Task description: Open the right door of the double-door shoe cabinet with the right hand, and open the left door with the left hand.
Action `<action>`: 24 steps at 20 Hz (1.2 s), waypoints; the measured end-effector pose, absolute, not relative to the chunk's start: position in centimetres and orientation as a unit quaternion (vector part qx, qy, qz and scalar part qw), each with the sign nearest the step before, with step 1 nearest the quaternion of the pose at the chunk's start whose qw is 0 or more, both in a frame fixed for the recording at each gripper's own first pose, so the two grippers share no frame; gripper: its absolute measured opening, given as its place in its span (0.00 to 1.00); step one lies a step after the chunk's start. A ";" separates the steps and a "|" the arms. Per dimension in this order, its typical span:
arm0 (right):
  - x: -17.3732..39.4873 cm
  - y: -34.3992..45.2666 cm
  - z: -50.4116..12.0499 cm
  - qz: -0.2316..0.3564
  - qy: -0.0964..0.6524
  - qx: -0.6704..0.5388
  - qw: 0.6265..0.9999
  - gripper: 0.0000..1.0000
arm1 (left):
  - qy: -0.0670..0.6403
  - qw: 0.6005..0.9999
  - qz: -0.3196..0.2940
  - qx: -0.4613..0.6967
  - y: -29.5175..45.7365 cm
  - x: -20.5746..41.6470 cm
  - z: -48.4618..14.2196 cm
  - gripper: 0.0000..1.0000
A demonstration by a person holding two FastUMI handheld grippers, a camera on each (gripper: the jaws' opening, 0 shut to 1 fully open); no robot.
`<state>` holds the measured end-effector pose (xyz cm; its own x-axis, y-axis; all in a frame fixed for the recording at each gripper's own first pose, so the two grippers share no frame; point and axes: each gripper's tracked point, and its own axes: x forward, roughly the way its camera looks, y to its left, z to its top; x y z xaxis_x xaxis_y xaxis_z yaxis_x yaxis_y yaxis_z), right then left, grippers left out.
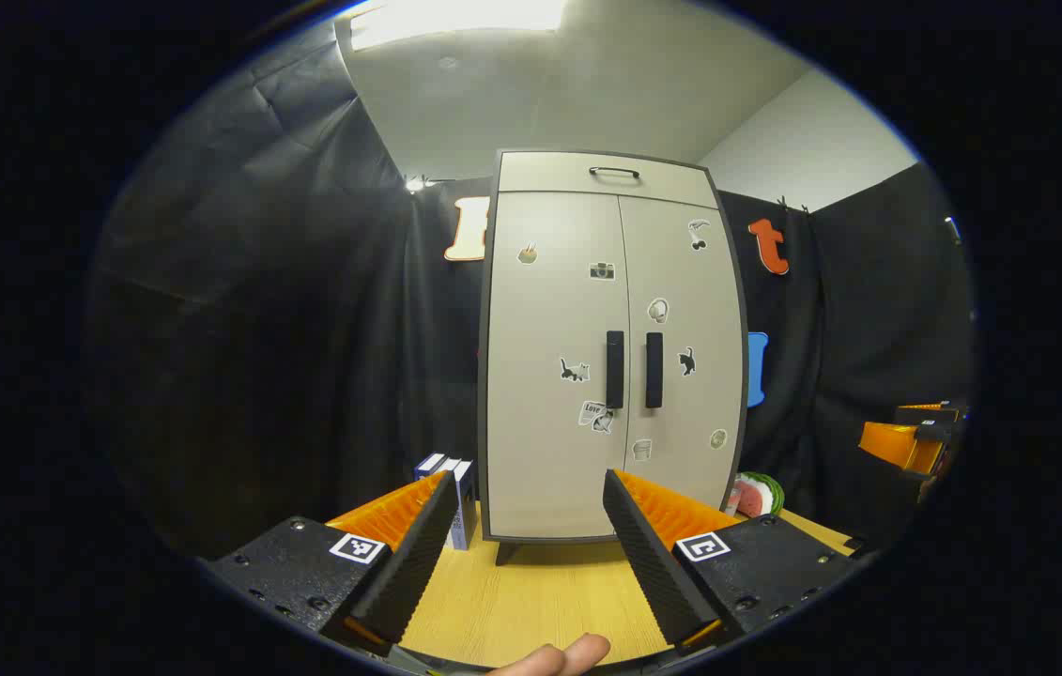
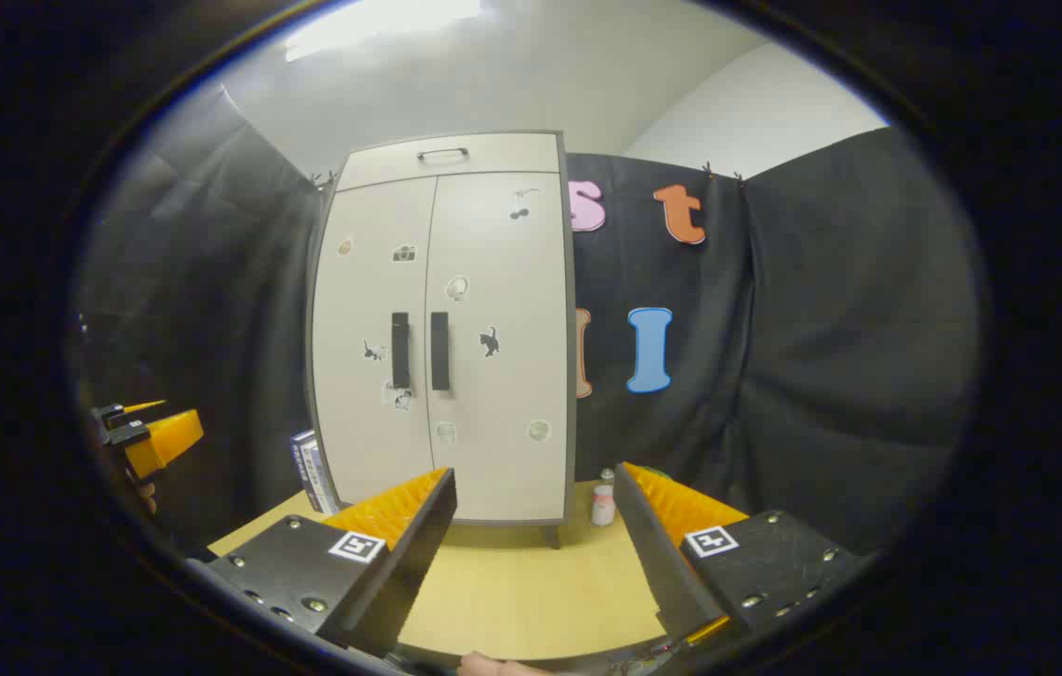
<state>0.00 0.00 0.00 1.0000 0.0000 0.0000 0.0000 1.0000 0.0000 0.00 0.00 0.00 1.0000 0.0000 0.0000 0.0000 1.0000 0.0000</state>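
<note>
One cabinet (image 1: 587, 357) is seen, with two doors, two dark door handles and one drawer (image 1: 607, 176) on top. Two grippers are counted, one watermelon slice (image 1: 760, 494), one small can (image 2: 603, 505) and one table (image 1: 531, 601).

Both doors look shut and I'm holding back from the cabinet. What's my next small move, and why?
Probably ease the right gripper forward toward the right door handle. Both doors of the cabinet are closed, its jaws stand open with nothing between them, and the task starts with the right door.
</note>
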 end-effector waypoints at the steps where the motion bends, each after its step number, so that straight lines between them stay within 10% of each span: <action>1: -0.1 0.0 0.0 0.001 0.000 -0.001 1.000 1.00 | -0.002 1.000 -0.001 0.001 -0.1 -0.1 0.1 0.97; 24: 6.6 0.5 -1.2 0.002 0.016 0.006 1.000 1.00 | 0.002 0.999 -0.034 0.009 -1.6 1.6 -1.6 0.97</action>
<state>6.63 0.46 -1.20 0.9995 0.0049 -0.0327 -0.0045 0.9999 0.0126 1.64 -1.64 -1.63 0.9977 -0.0677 -0.0056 0.0678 0.9975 0.0188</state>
